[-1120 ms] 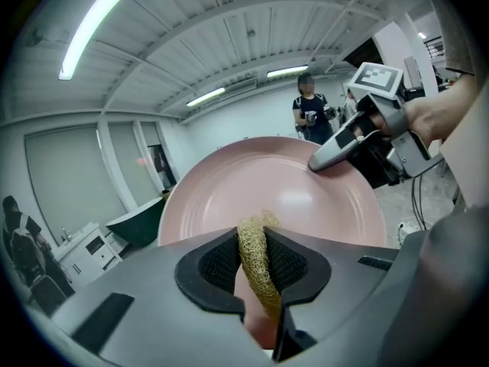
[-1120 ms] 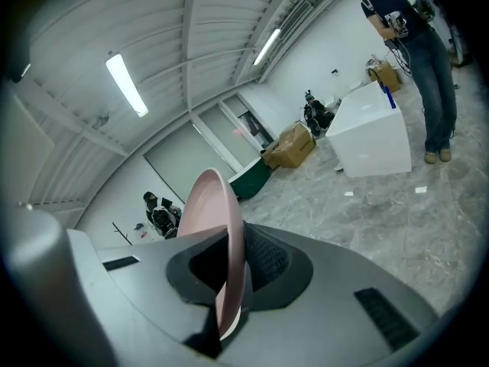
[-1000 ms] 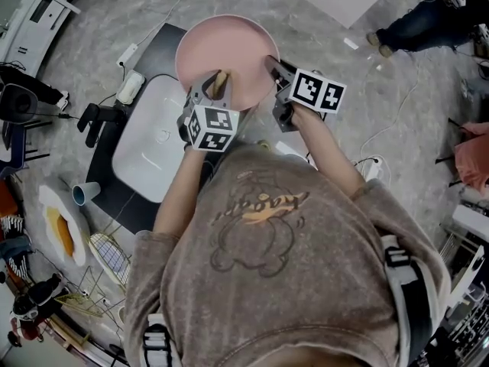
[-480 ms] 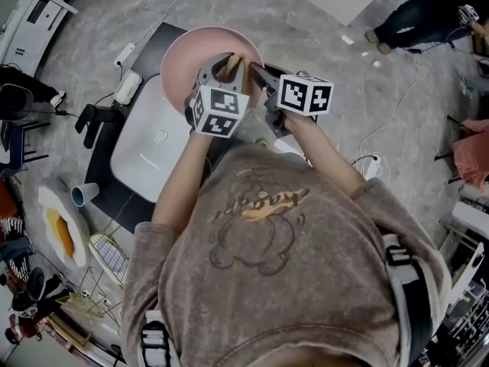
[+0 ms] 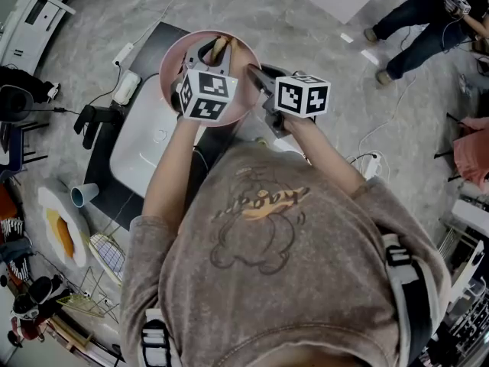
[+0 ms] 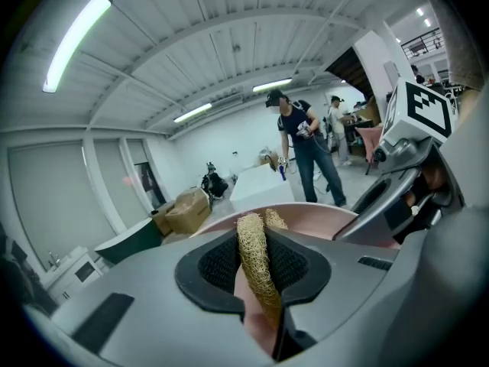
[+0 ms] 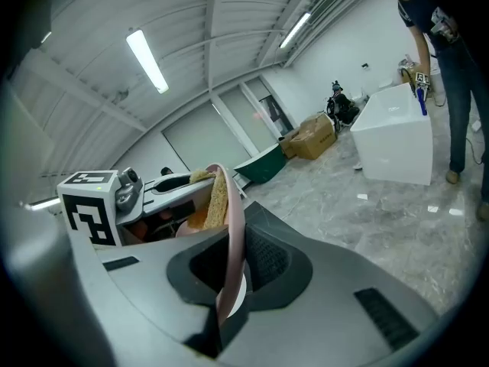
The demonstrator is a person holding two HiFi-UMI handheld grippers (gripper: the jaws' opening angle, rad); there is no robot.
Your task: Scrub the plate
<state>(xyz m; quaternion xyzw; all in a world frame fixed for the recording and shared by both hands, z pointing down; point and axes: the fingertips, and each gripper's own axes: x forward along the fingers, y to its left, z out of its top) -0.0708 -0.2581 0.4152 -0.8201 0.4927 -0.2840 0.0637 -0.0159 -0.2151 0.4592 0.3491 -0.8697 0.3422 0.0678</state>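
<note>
A pink plate (image 5: 171,73) is held above the sink, its right rim pinched in my right gripper (image 5: 257,77). In the right gripper view that rim (image 7: 229,220) runs edge-on between the shut jaws (image 7: 231,270). My left gripper (image 5: 217,49) is shut on a tan fibrous scrubber (image 5: 221,47) at the plate's far part. In the left gripper view the scrubber (image 6: 254,262) stands clamped between the pads, with the plate's pink face (image 6: 321,216) right behind it. The right gripper view shows the scrubber (image 7: 218,197) lying against the plate.
A white sink (image 5: 141,151) sits in a dark counter (image 5: 114,201) to the left below the plate, with a black tap (image 5: 95,117) and a white bottle (image 5: 128,88) beside it. A blue cup (image 5: 85,193) stands near the counter's front. A person (image 5: 428,14) stands at top right.
My left gripper has carried the scrubber from the plate's near part up to its far part. The plate and my right gripper have shifted a little to the left.
</note>
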